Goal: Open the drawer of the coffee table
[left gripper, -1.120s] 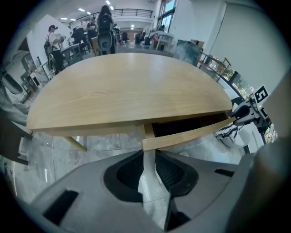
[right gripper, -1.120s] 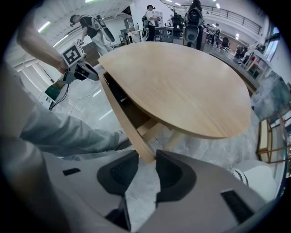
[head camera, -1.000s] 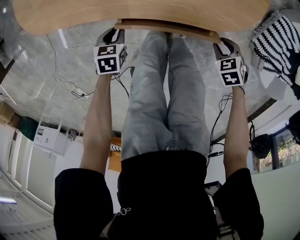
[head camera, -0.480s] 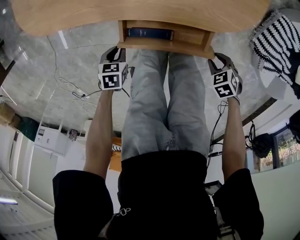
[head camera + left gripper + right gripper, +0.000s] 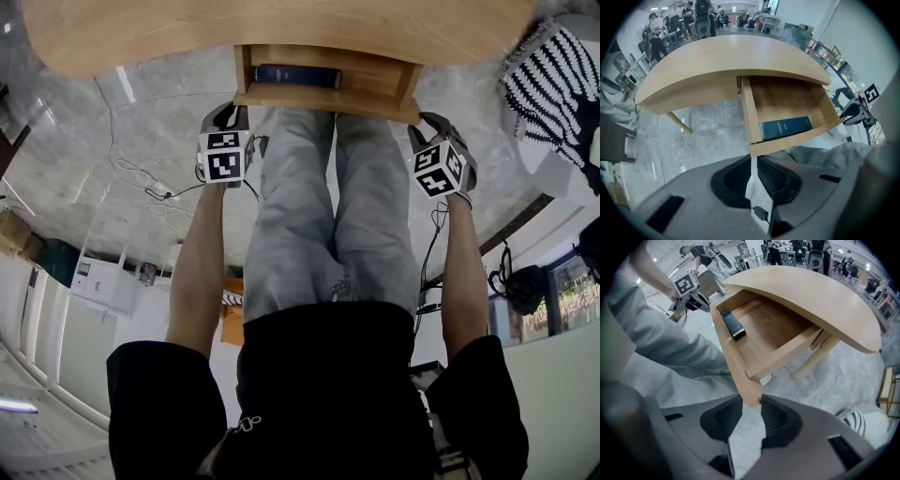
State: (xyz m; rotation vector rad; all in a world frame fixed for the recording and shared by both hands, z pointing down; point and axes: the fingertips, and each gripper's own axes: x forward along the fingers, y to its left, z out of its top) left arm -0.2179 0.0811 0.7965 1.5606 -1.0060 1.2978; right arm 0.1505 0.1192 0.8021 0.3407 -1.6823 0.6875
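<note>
The wooden coffee table (image 5: 281, 33) has its drawer (image 5: 323, 97) pulled out toward me, with a dark blue book (image 5: 295, 75) lying inside. My right gripper (image 5: 428, 122) is shut on the right end of the drawer front (image 5: 736, 376), which sits wedged between its pads (image 5: 776, 420). My left gripper (image 5: 228, 114) is at the drawer's left front corner (image 5: 752, 151). Its jaws have just been closing and now stand a narrow slit apart, with only floor showing between them. From the left gripper (image 5: 753, 160) the book (image 5: 785, 127) shows against the front panel.
My legs (image 5: 328, 206) stand right under the drawer. Cables (image 5: 155, 183) trail over the grey marble floor at the left. A black-and-white striped cushion (image 5: 553, 84) lies at the right. A table leg (image 5: 677, 123) slants down to the floor. People work at desks far behind the table.
The drawer has slid out from nearly closed, baring the book. Both grippers have moved back toward me with it, most of the way in the first half second.
</note>
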